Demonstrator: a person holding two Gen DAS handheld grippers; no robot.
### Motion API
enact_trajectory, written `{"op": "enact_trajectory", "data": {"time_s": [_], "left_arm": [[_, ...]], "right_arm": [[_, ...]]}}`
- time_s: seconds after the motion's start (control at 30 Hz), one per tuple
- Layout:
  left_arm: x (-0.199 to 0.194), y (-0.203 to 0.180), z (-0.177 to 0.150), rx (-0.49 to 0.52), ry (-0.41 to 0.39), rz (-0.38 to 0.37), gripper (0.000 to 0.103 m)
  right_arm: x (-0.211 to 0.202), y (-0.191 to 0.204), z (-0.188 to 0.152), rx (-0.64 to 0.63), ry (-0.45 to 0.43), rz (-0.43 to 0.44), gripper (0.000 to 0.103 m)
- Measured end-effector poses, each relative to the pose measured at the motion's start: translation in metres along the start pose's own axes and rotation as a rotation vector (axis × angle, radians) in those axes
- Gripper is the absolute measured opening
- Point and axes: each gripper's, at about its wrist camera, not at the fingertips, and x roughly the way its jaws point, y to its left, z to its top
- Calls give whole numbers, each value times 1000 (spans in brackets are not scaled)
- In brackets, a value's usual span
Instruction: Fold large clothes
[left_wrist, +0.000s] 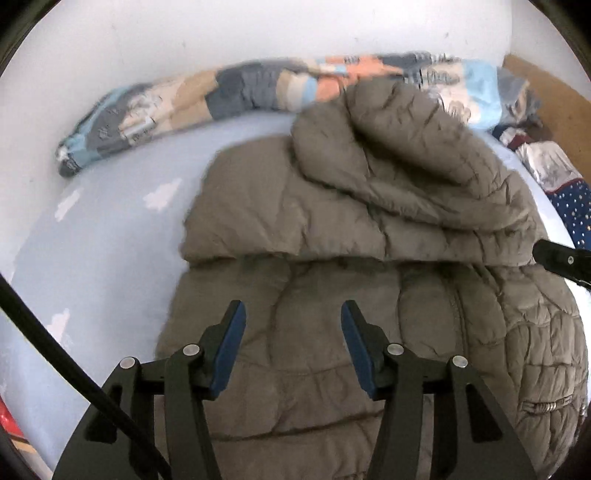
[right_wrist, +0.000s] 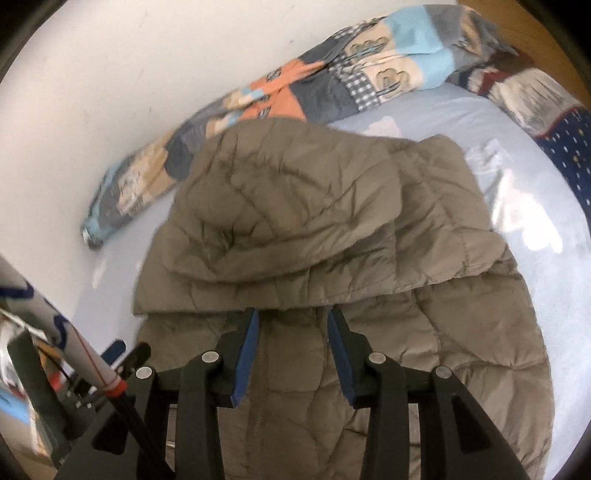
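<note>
Two grippers hover over the jacket, holding nothing: left gripper (left_wrist: 293, 314) spread wide, right gripper (right_wrist: 291, 321) parted slightly narrower. Pale blue bedsheet (left_wrist: 110, 229) lies bare on the left; patchwork quilt roll (left_wrist: 207, 96) lines the white wall (left_wrist: 184, 37). Olive-grey quilted puffer jacket (left_wrist: 369, 229) lies mid-bed, long axis running away, hood (right_wrist: 280, 192) folded toward the near side.

The jacket (left_wrist: 369, 240) lies on the bed (left_wrist: 110, 240), its upper part folded over itself; the blanket (left_wrist: 221, 92) lies behind it, along the wall (left_wrist: 184, 37).
</note>
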Motion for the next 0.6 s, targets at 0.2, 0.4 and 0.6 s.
{"op": "enact_trajectory", "data": {"time_s": [0.2, 0.4, 0.6], "left_arm": [[7, -18, 5, 77, -40, 51, 53], [13, -35, 3, 136, -35, 32, 53], [7, -45, 1, 182, -72, 52, 53]], "right_arm": [[17, 8, 22, -45, -108, -58, 42], [57, 2, 25, -42, -28, -91, 42], [70, 4, 16, -76, 23, -145, 42]]}}
